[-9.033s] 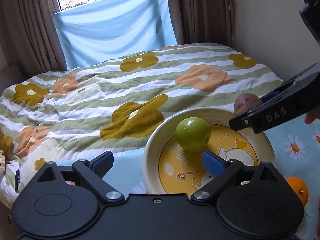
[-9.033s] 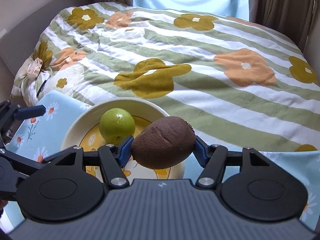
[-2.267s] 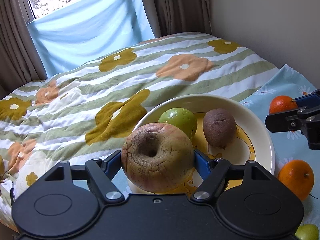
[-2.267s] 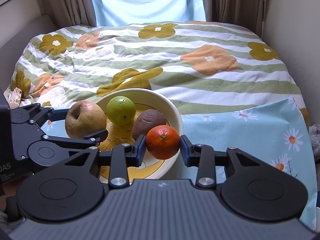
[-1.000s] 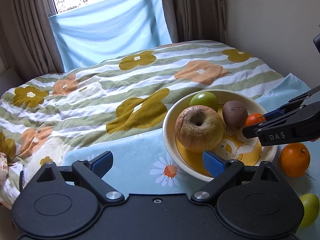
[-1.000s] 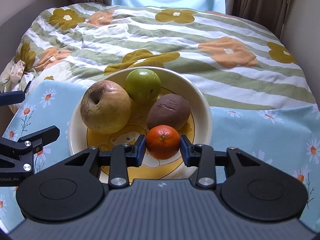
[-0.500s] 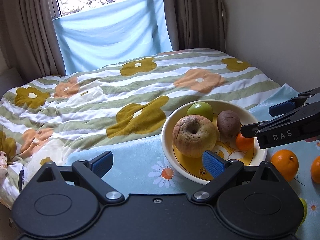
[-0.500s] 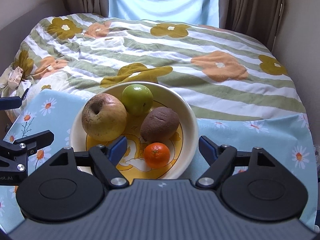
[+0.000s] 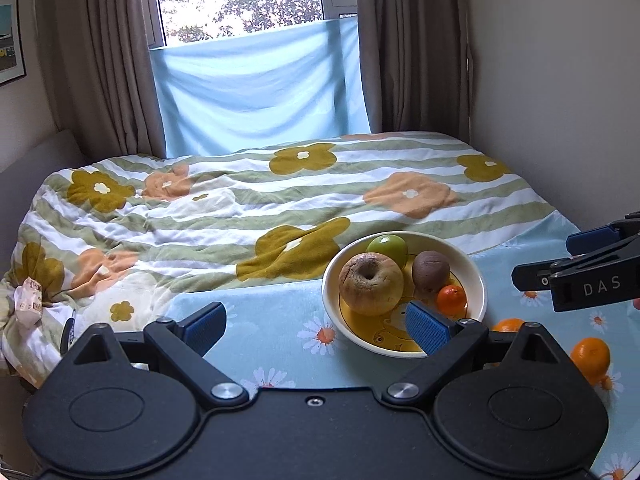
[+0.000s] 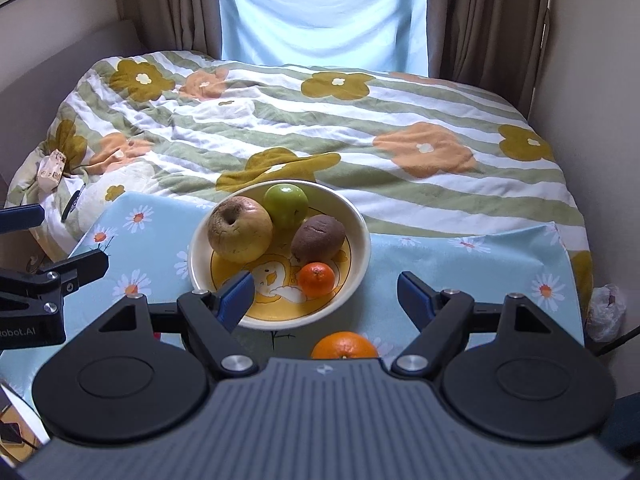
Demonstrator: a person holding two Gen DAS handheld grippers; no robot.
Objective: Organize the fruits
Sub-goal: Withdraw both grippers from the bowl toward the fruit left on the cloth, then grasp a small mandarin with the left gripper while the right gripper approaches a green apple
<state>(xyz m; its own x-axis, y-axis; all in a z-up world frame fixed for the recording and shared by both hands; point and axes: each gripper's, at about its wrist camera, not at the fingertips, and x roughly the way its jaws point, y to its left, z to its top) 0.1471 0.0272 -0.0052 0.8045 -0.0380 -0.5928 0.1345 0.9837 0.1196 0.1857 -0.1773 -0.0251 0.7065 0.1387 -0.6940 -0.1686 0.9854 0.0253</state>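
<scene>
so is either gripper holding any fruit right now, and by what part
Nothing is held. The left gripper and right gripper are both open and empty; the small orange mandarin lies free in the round cream bowl.

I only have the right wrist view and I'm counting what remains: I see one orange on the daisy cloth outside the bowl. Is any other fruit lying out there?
Observer: Yes. A second orange lies on the daisy cloth, farther from the bowl than the near orange you see.
Operator: Is the left gripper free to fetch it?
Observer: The left gripper has its blue fingers spread wide with nothing between them.
</scene>
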